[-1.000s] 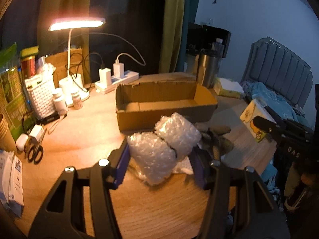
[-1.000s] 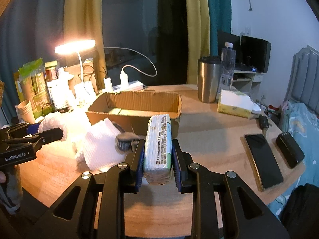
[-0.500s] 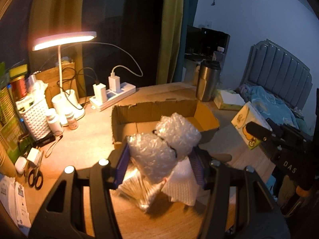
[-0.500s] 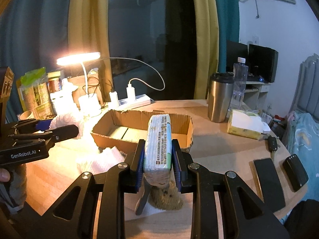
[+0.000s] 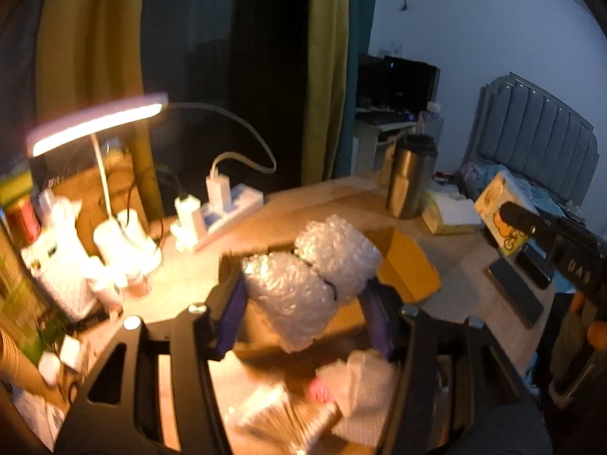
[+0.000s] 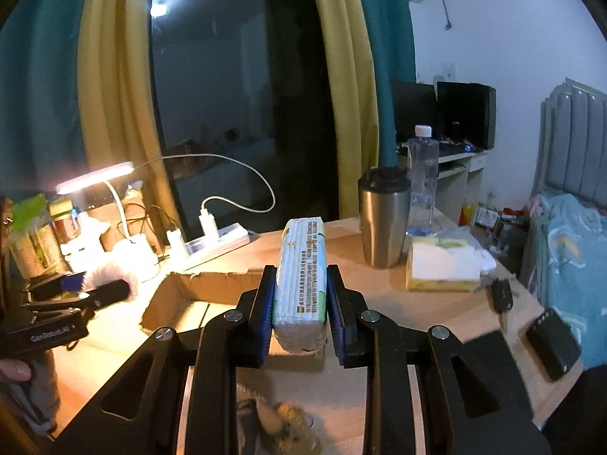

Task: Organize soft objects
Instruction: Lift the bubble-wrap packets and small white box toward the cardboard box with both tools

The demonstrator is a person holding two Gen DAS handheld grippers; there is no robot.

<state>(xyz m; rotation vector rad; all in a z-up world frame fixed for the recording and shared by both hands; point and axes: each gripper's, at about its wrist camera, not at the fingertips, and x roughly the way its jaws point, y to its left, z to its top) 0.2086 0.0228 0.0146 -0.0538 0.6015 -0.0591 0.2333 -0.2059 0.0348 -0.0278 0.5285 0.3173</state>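
Note:
My left gripper (image 5: 303, 299) is shut on a bubble wrap bundle (image 5: 309, 276) and holds it above the near edge of the open cardboard box (image 5: 409, 265). My right gripper (image 6: 301, 303) is shut on a white tissue pack (image 6: 302, 280), raised over the box (image 6: 182, 299). The tissue pack and right gripper also show in the left wrist view (image 5: 500, 212). White foam sheet (image 5: 364, 386) and a clear packet (image 5: 277, 417) lie on the table under the left gripper. A brown furry toy (image 6: 288, 428) lies under the right gripper.
A lit desk lamp (image 5: 95, 125), power strip (image 5: 224, 212), bottles and a basket (image 5: 64, 265) crowd the table's left. A steel tumbler (image 6: 383, 220), water bottle (image 6: 423, 182), tissue box (image 6: 444, 265), car key (image 6: 502, 295) and black case (image 6: 554, 341) sit right. A bed (image 6: 569, 250) stands beyond.
Both grippers have risen with their loads and moved toward the box. The foam sheet and furry toy now lie lower in the views.

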